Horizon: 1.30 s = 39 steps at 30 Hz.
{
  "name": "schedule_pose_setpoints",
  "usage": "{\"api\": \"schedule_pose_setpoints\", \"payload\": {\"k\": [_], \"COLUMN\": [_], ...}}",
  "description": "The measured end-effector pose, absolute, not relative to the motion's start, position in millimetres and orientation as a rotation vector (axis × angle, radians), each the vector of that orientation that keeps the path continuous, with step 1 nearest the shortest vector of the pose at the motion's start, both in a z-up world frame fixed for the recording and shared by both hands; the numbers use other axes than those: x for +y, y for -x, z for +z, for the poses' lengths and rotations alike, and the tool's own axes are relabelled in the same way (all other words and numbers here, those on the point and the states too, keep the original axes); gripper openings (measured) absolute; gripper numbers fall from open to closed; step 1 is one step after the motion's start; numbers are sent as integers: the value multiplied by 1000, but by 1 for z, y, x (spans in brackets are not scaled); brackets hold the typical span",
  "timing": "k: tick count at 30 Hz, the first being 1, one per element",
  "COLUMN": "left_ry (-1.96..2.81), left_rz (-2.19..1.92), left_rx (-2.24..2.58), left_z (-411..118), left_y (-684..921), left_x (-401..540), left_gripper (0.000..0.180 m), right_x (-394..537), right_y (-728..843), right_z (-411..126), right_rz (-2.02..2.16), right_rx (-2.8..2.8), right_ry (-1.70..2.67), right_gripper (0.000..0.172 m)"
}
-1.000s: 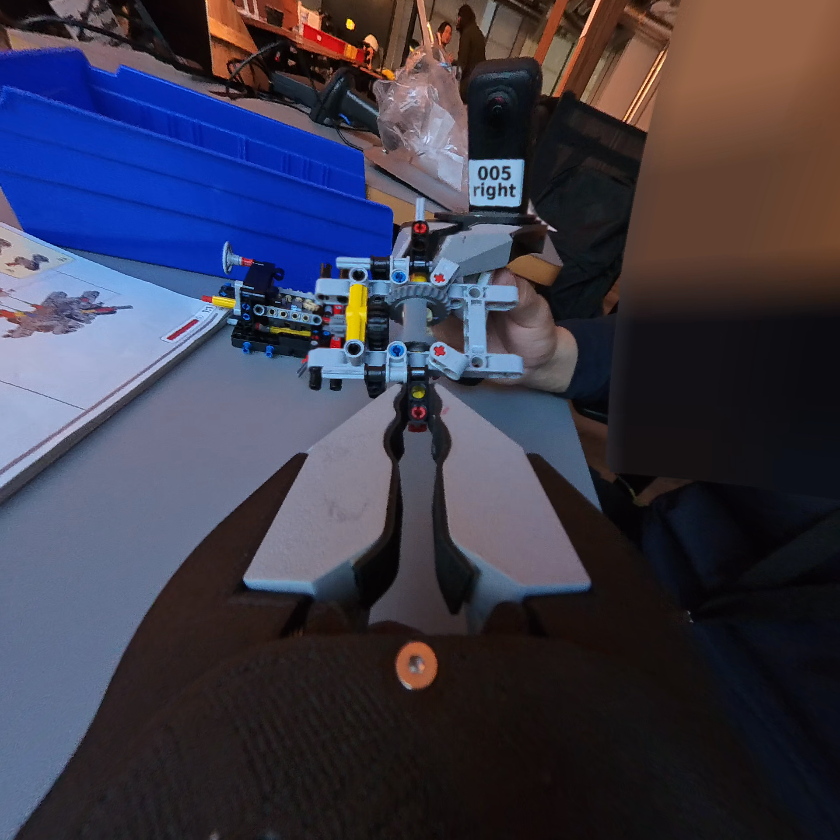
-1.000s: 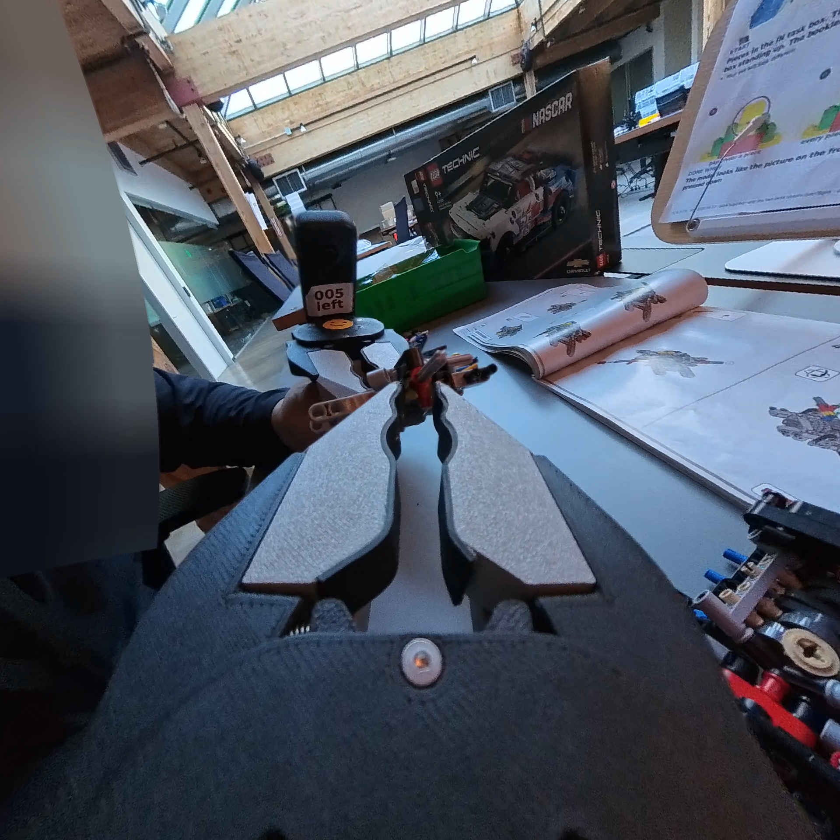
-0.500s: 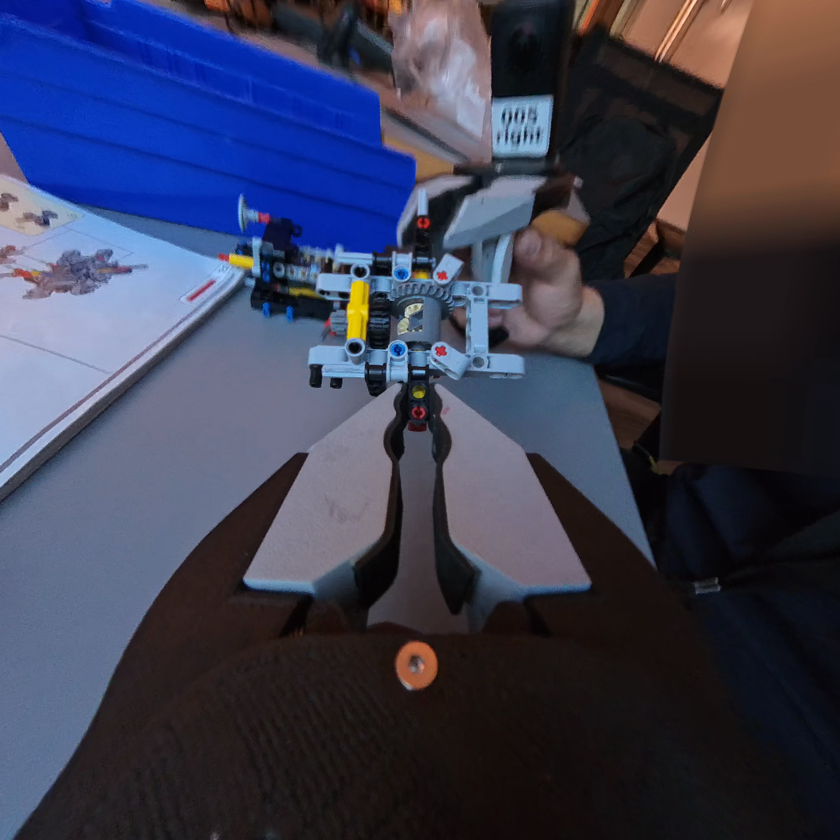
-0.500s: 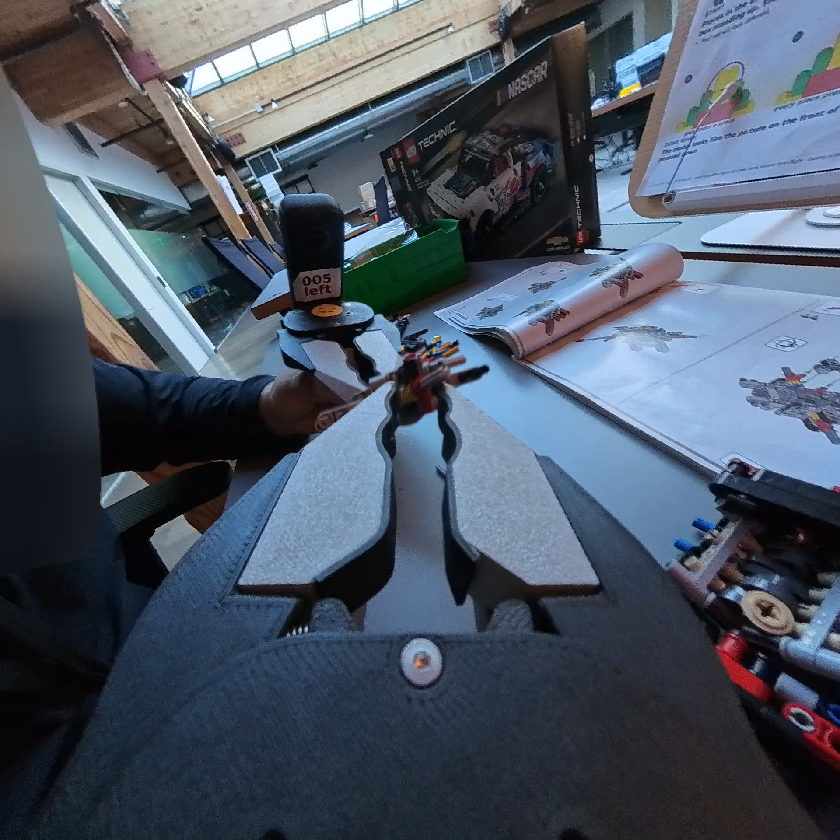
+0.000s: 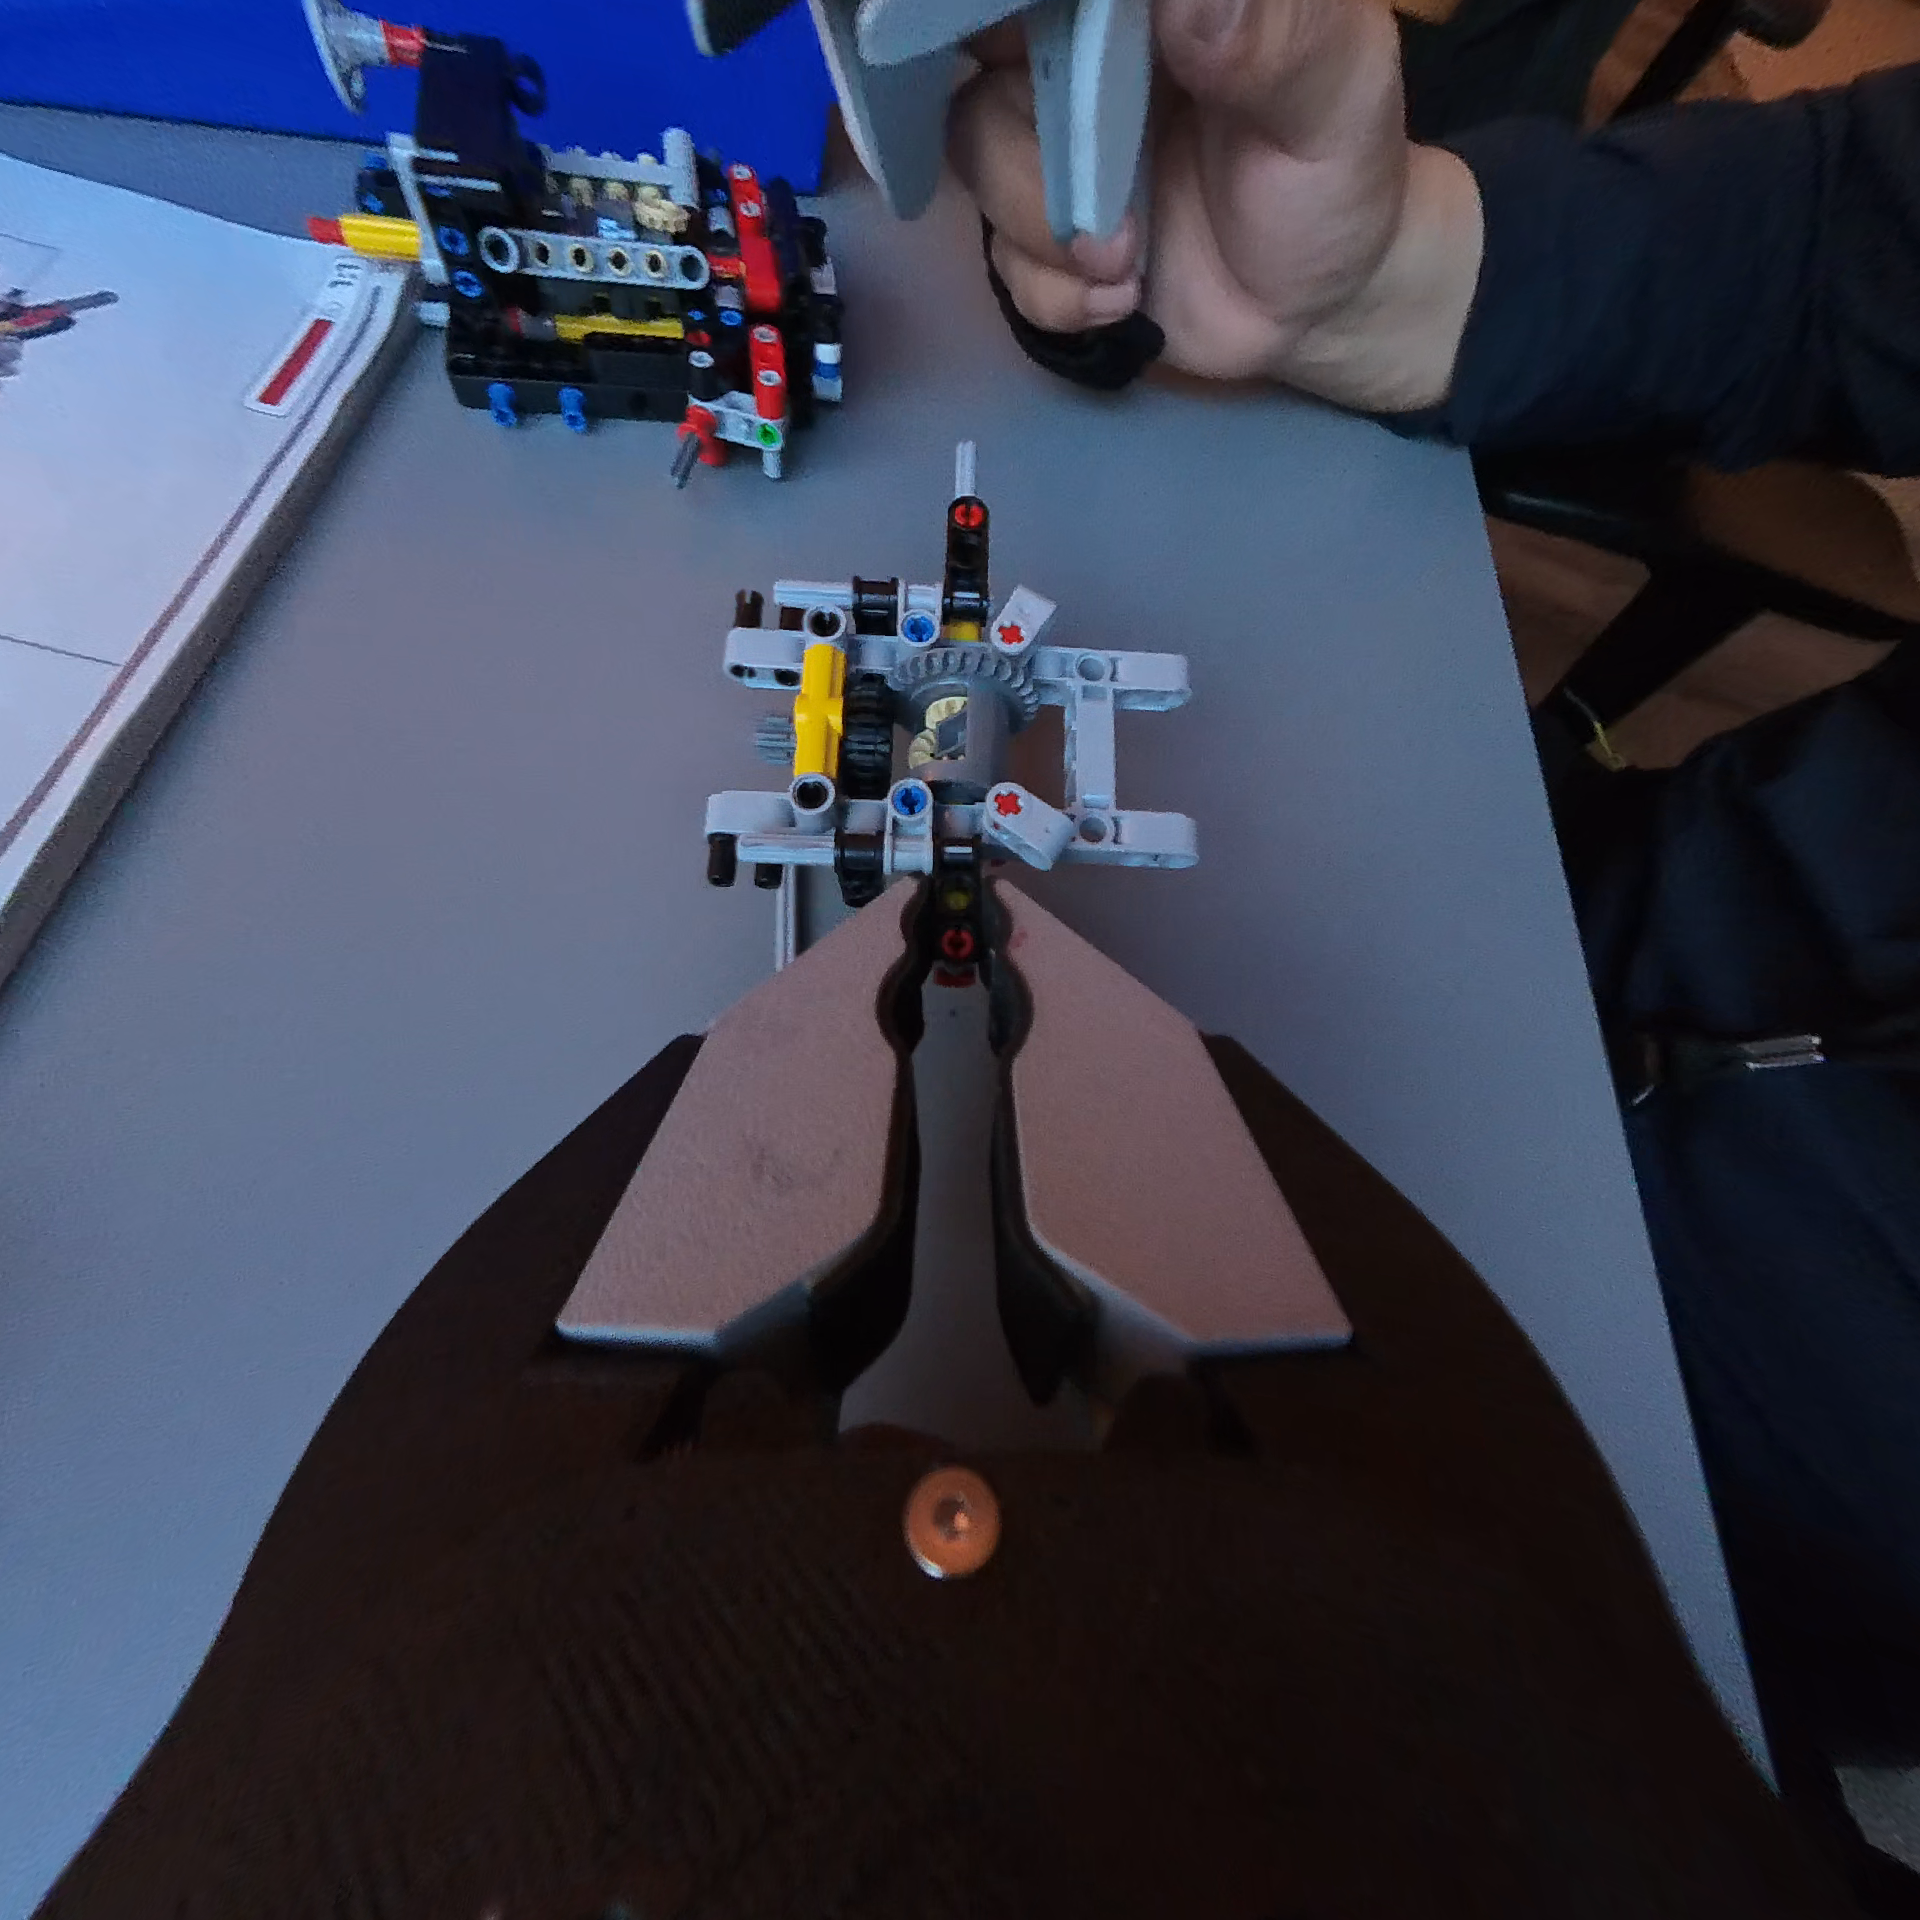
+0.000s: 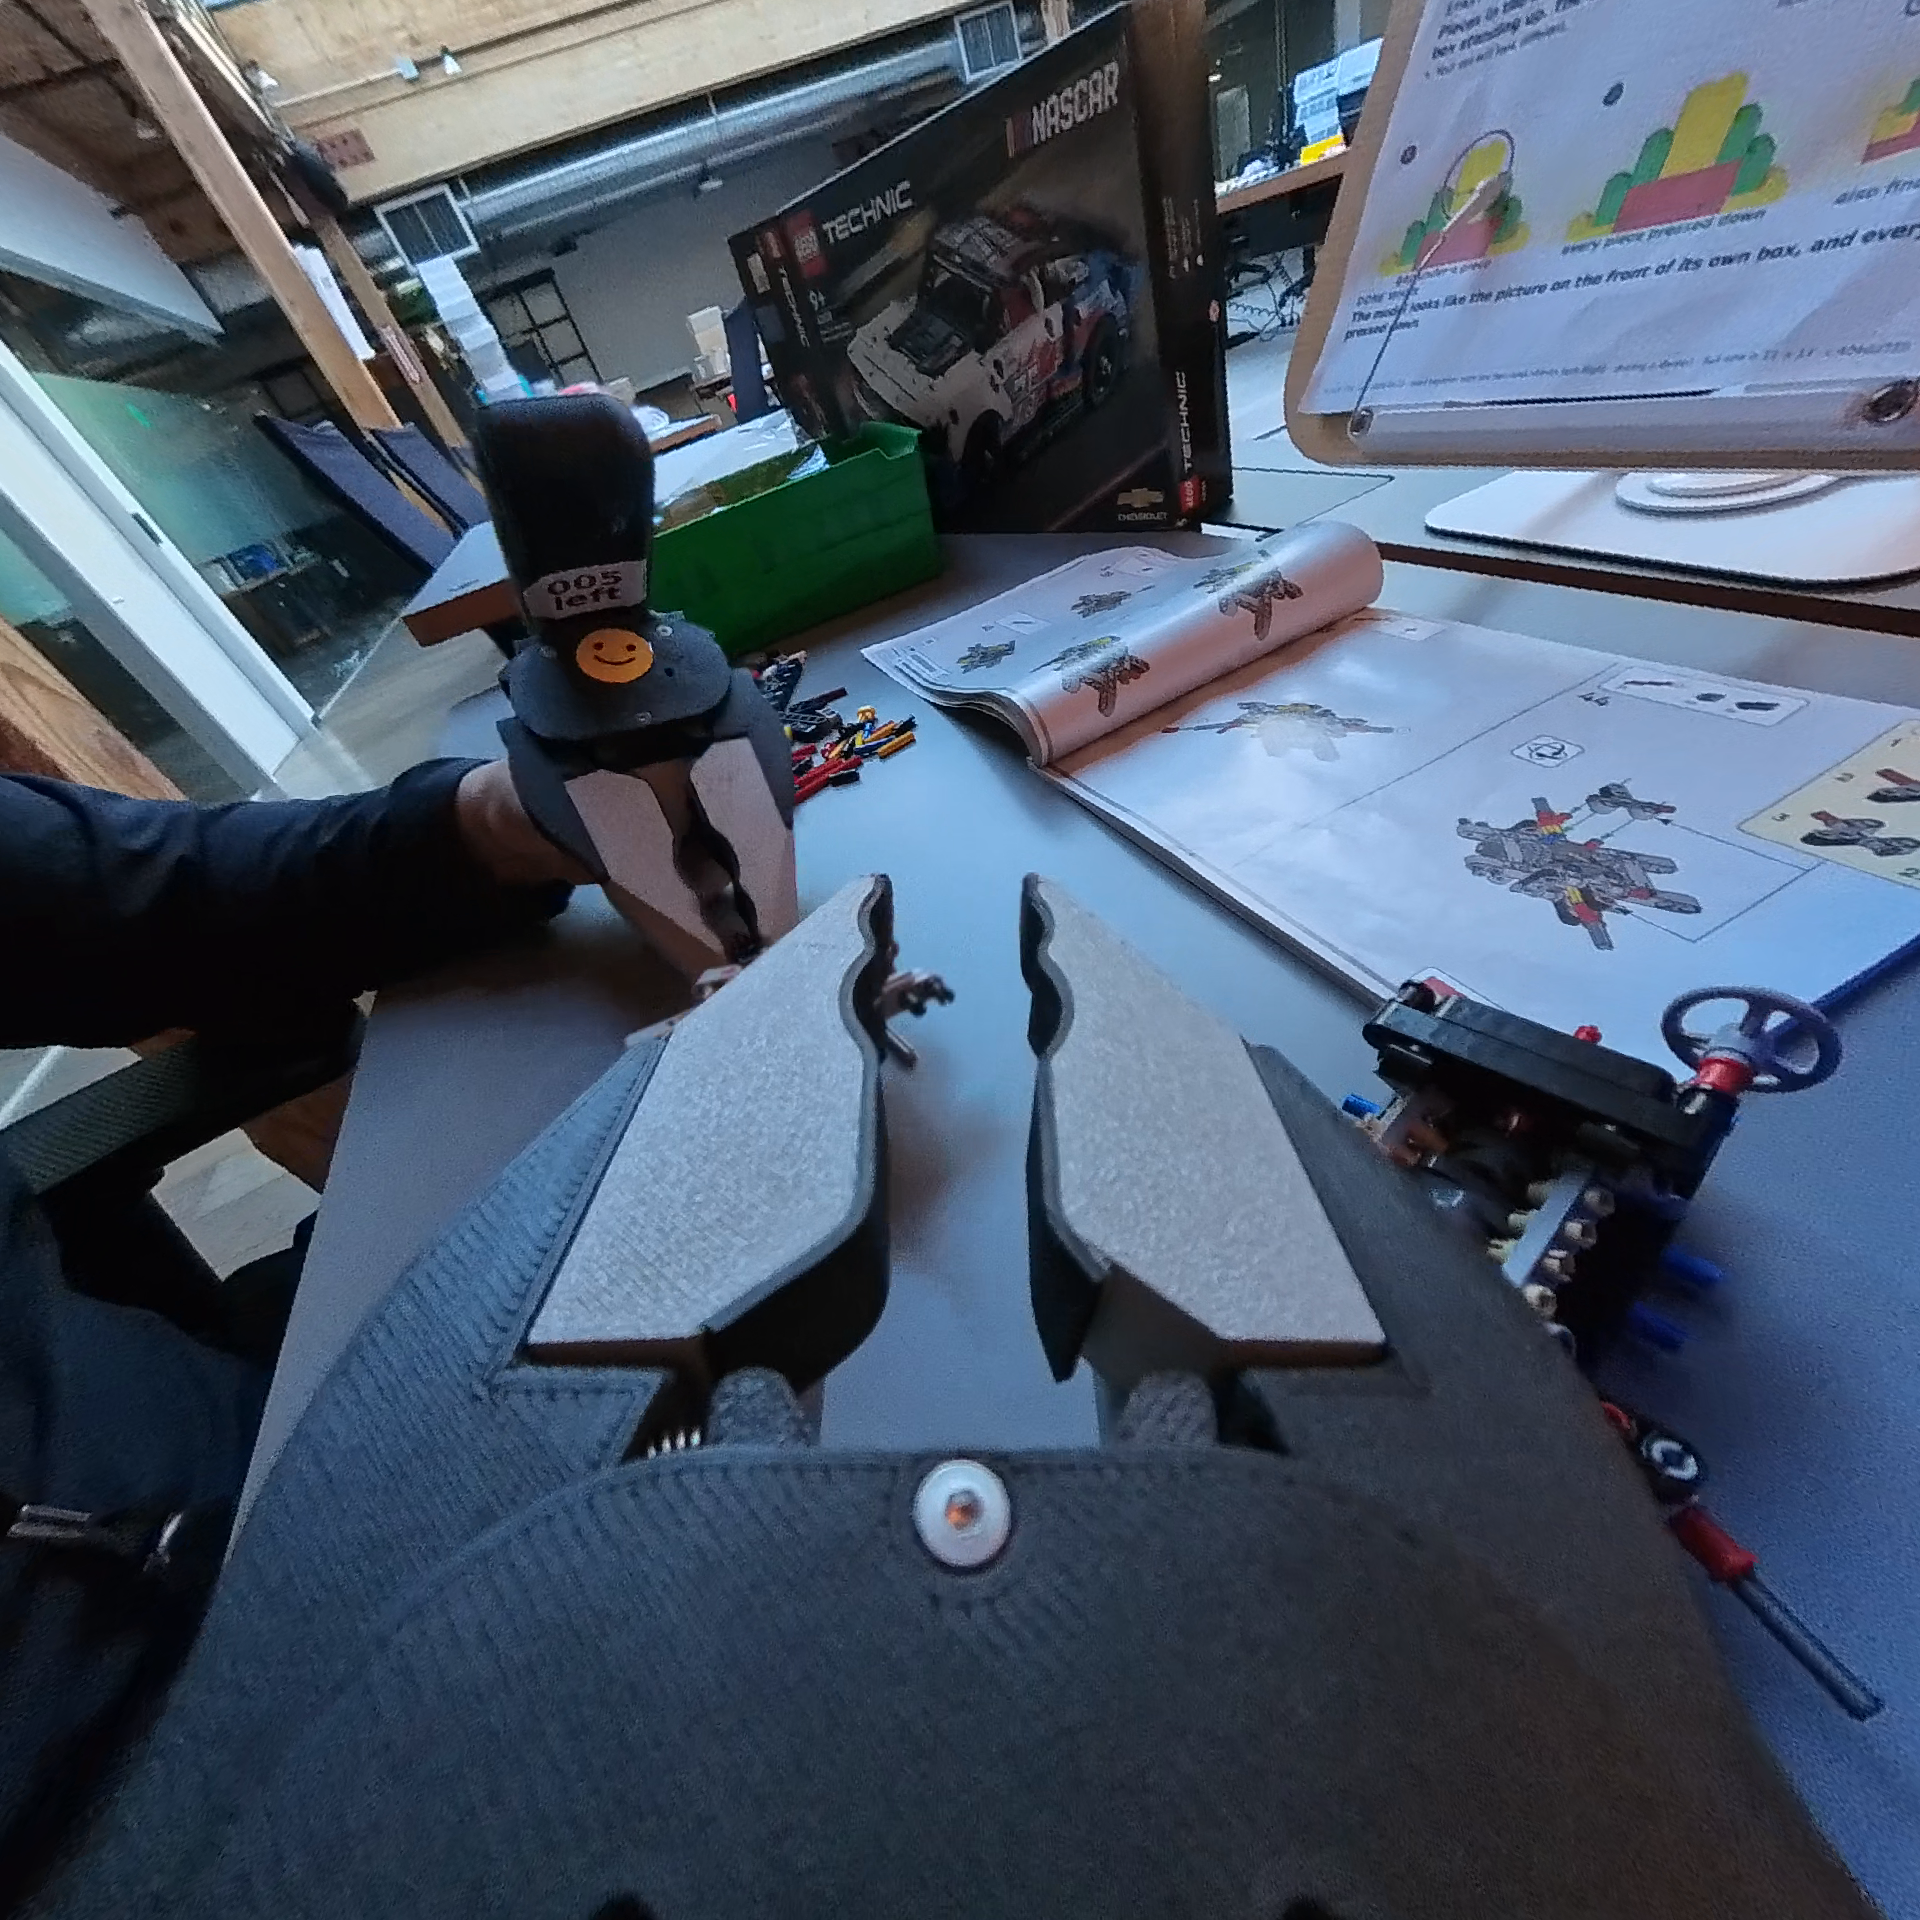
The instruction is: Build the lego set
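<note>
Flat grey tabletop (image 5: pixel 395 935) spread under everything. On it, a large open white instruction booklet with printed model drawings (image 6: pixel 1455 790), one page curled over at the far side; behind that, a tall dark cardboard box printed with a race car (image 6: pixel 997 312) standing upright beside a green plastic bin (image 6: pixel 800 540), and a blue plastic bin (image 5: pixel 623 83) at the table's far edge in the left wrist view. Near the booklet's corner, a black brick-built chassis block with red, blue and yellow pins and a small dark steering wheel on a red stalk (image 6: pixel 1558 1101), resting on the table just to the right of the right gripper. Right gripper (image 6: pixel 954 935) spread wide, nothing between the pads, held in a bare hand (image 5: pixel 1195 208) above the table. Left gripper (image 5: pixel 954 935) pinching the black stub with red and yellow ends at the near side of a light grey beam frame with a grey ring gear, black gear and yellow connector (image 5: pixel 956 727); frame low over the table, well clear of the chassis block. Farther back, a scatter of small loose red, yellow and black pins (image 6: pixel 842 738).
</note>
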<state>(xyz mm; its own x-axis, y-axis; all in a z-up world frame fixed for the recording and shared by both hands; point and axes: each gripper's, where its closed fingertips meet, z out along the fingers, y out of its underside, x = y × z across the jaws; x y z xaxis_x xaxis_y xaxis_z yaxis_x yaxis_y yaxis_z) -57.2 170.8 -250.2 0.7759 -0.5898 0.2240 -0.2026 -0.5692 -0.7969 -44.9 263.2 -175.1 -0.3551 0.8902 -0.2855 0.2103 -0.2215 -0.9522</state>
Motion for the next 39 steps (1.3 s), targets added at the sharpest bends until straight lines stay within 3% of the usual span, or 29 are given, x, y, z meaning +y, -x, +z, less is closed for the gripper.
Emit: {"api": "schedule_pose_setpoints", "payload": {"k": [11,15,22,27,34,39], "left_ry": [2276,2238,2120,2278,2330,2318], "left_rz": [-432,-477,-535,-479,-461,-536], "left_rx": [631,658,502,460,493,504], "left_z": [-273,-266,-228,-261,-272,-272], "left_y": [36,32,78,94,88,84], "left_x": [180,176,173,178,191,195], "left_gripper": [6,29,17,14,15,5], "right_x": [254,251,241,210,179,166], "right_y": [48,48,47,45,46,48], "right_z": [-178,-179,-181,-193,-214,-214], "right_rz": [1570,1559,1565,1539,1367,1374], "right_rx": [-1560,-1579,-1635,-1814,-2008,-2060], "right_ry": [1265,1247,1210,1123,1013,988], "right_gripper": [17,17,19,23,22,22]}}
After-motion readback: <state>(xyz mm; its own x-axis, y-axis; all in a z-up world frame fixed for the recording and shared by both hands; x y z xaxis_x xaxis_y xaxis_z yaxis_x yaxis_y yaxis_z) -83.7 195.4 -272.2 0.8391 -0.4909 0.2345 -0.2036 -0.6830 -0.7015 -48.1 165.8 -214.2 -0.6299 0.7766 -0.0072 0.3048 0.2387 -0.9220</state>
